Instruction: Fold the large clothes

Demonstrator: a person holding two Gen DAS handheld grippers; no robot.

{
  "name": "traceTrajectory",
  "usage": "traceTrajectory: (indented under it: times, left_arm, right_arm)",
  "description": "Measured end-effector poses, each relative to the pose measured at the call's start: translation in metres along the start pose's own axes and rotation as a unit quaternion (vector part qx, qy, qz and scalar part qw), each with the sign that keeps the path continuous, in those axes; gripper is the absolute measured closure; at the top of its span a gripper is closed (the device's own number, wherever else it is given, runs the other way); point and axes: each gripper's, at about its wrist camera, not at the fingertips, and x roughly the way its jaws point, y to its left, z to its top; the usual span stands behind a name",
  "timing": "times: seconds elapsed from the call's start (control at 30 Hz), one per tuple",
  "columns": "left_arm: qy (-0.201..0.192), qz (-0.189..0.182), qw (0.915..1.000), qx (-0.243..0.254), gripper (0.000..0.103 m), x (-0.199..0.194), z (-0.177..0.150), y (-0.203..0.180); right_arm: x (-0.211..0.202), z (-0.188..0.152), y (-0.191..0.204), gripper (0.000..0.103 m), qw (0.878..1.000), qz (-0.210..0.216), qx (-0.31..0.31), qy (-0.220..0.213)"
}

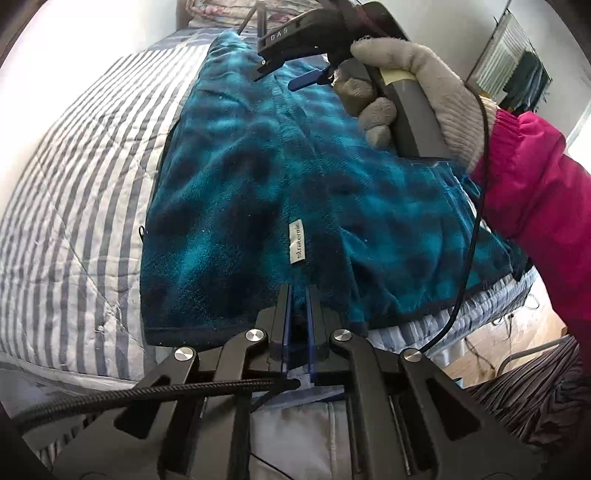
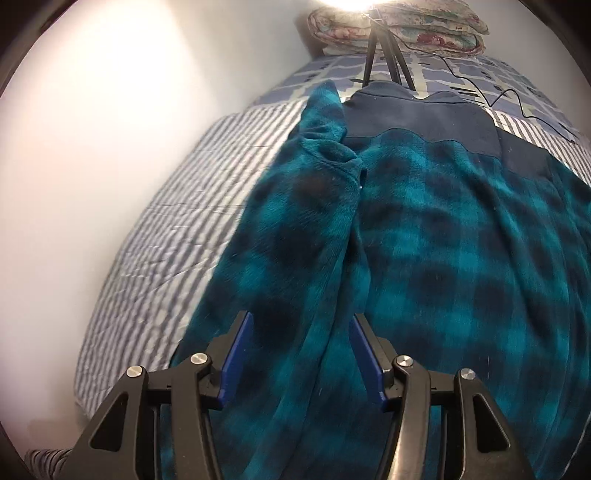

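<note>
A teal and dark-blue plaid fleece garment (image 1: pixel 240 192) lies spread on the bed, with a white label (image 1: pixel 297 242) near its hem. In the right wrist view the fleece (image 2: pixel 443 258) fills the frame, with a navy panel (image 2: pixel 424 118) at its far end and a sleeve (image 2: pixel 317 155) folded inward. My left gripper (image 1: pixel 299 295) is shut, its tips at the near hem; no fabric shows between the pads. My right gripper (image 2: pixel 299 328) hangs open over the fleece with nothing pinched. From the left wrist view the right gripper (image 1: pixel 282 75) is above the far part, held by a grey-gloved hand (image 1: pixel 424 74).
A blue-and-white striped quilt (image 1: pixel 74 184) covers the bed, against a white wall (image 2: pixel 92 147) on the left. A tripod (image 2: pixel 384 55), a black cable (image 2: pixel 517 99) and a folded floral blanket (image 2: pixel 399 26) sit at the bed's far end. A pink sleeve (image 1: pixel 535 184) crosses the right; wooden floor (image 1: pixel 517 332) lies beyond the bed edge.
</note>
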Motion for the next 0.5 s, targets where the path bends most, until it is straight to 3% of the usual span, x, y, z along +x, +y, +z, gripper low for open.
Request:
traceTrajectory:
  times: [0.03,0.1,0.2,0.37,0.43,0.5]
  left_arm:
    - [-0.001,-0.003,1.0000,-0.002,0.103,0.000,0.000,0.001]
    - [-0.010,-0.010,0.9999,-0.003,0.103,-0.006,0.000,0.000]
    - [-0.019,-0.025,0.9994,-0.012,0.103,-0.015,-0.001,0.001]
    - [-0.032,-0.028,0.9991,0.000,0.102,-0.027,-0.006,-0.002]
    - [-0.014,-0.021,0.9997,0.000,0.071,-0.020,-0.005,-0.003]
    - [-0.013,-0.006,0.9999,-0.003,0.067,-0.012,-0.003,0.000]
  right_arm:
    - [0.005,0.002,-0.001,0.049,1.000,-0.008,0.000,0.004]
    - [0.014,0.004,-0.002,0.070,1.000,-0.015,-0.005,0.014]
    - [0.025,0.005,-0.007,0.091,0.999,-0.023,-0.005,0.026]
    - [0.019,0.003,-0.014,0.093,1.000,0.001,0.002,0.014]
    - [0.018,0.002,-0.014,0.093,1.000,0.000,-0.005,0.014]
    - [0.018,0.002,-0.012,0.092,1.000,0.002,-0.008,0.012]
